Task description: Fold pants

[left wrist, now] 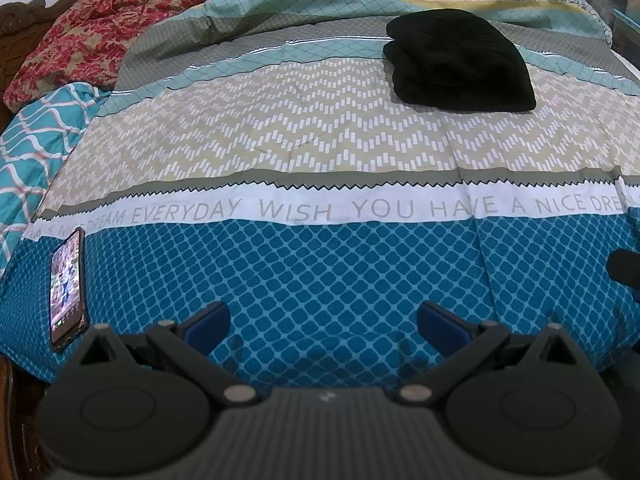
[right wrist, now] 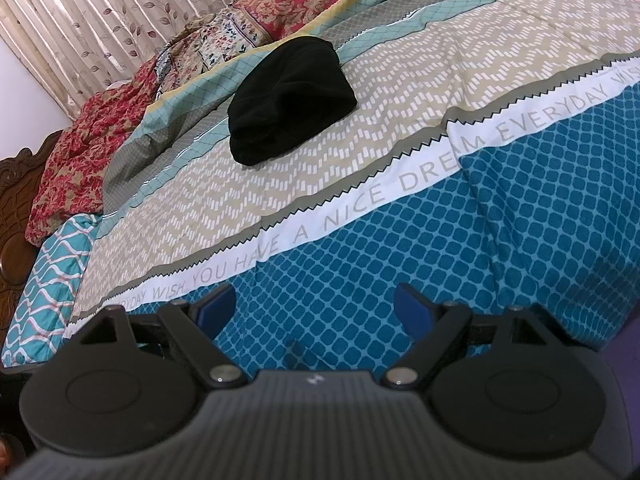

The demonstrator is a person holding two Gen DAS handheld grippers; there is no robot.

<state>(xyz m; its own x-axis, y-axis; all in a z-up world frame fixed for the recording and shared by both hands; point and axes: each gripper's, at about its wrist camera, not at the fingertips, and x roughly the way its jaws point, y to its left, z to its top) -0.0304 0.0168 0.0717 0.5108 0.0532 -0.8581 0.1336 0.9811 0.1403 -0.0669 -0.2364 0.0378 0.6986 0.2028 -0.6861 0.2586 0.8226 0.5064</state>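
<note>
The black pants (left wrist: 460,58) lie folded in a compact bundle on the beige zigzag band of the bedspread, far from both grippers; they also show in the right wrist view (right wrist: 290,100). My left gripper (left wrist: 322,322) is open and empty, low over the blue lattice band near the bed's front edge. My right gripper (right wrist: 314,306) is open and empty, also over the blue band. A dark part of the right gripper (left wrist: 624,268) shows at the right edge of the left wrist view.
A phone (left wrist: 67,288) with a lit screen lies on the bedspread at the front left. Red floral bedding (left wrist: 92,36) and a teal patterned pillow (left wrist: 36,144) are heaped at the left. A carved wooden headboard (right wrist: 16,200) and curtains (right wrist: 100,20) stand beyond.
</note>
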